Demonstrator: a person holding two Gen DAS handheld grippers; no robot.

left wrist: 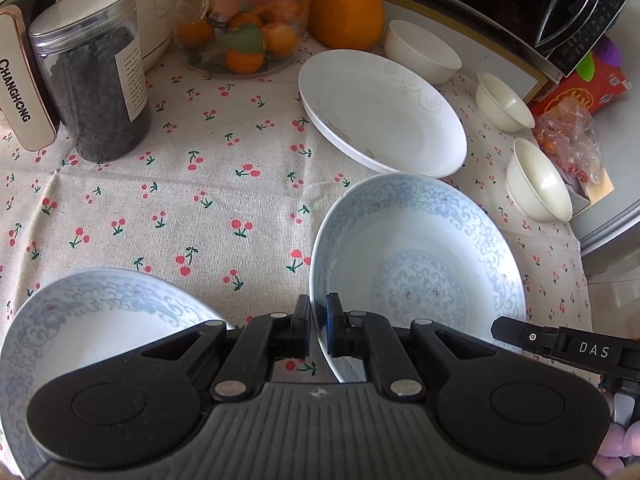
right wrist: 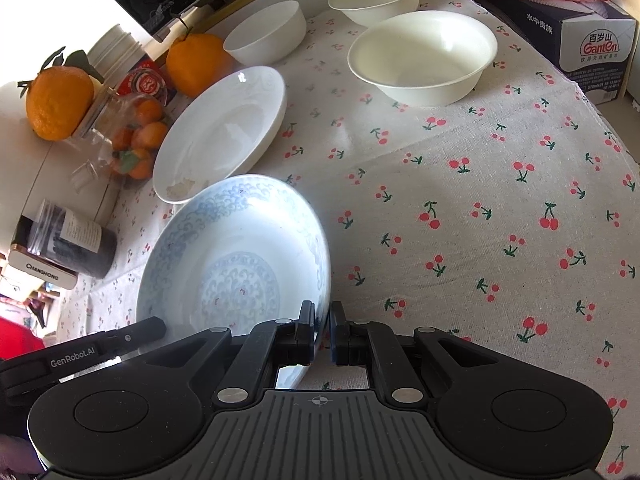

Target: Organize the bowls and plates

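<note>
Both grippers clamp one blue-patterned plate [left wrist: 420, 264]: the left gripper [left wrist: 319, 320] pinches its near-left rim, the right gripper [right wrist: 322, 326] its near-right rim. A second blue-patterned plate [left wrist: 100, 320] sits just left of it, a plain white plate [left wrist: 384, 112] just behind with crumbs inside. Beyond the white plate, three cream bowls [left wrist: 422, 50], all empty. Far left of it, a glass pot [left wrist: 244, 20] of small oranges and a jar [left wrist: 94, 88] of dark bits
</note>
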